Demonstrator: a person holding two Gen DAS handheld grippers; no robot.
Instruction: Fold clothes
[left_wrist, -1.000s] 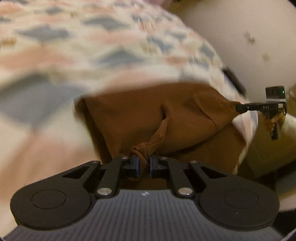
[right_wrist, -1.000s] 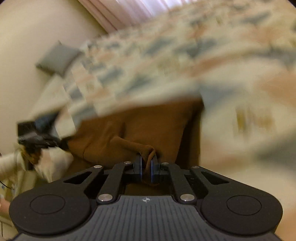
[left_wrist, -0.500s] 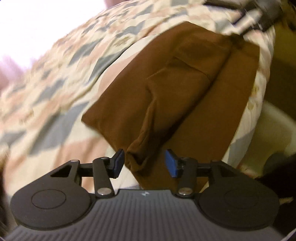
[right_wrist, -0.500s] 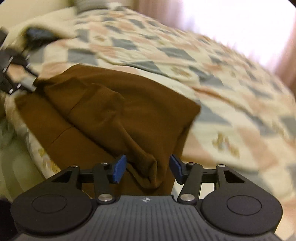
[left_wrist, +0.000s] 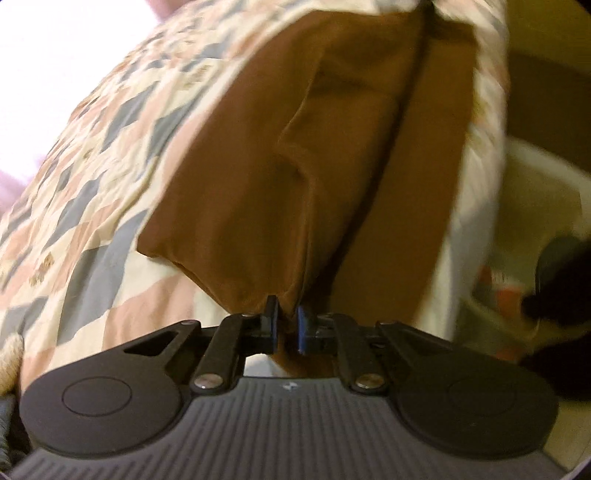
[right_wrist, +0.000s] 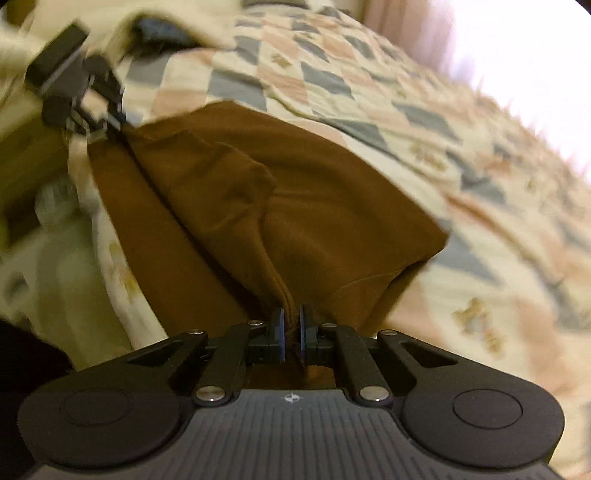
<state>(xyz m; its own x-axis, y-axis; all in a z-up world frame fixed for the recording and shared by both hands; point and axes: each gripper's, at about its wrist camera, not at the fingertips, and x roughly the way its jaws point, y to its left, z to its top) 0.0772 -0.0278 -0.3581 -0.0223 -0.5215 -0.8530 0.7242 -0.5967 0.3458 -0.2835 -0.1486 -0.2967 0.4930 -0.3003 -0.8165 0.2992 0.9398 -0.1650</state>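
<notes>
**Brown cloth pinched at both ends**

Brown fabric, a garment folded over on itself, lies on a bed with a patchwork quilt of grey, pink and cream diamonds, along the bed's edge. The left gripper has its jaws drawn almost together, with only a narrow slot between the blue pads, and a gathered corner of the garment sits in that slot, rising from the jaws in a taut ridge. The right gripper is in the same state: jaws nearly closed, a bunched fold of the brown cloth clamped between them and running up from the pads as a tight crease. In the right wrist view the left gripper shows at the far corner of the garment, its tips touching the cloth there, though motion blur leaves the grip itself unclear from that side. Between the two held corners the cloth spreads flat on the quilt, with a second layer hanging over the bed's side.
</notes>
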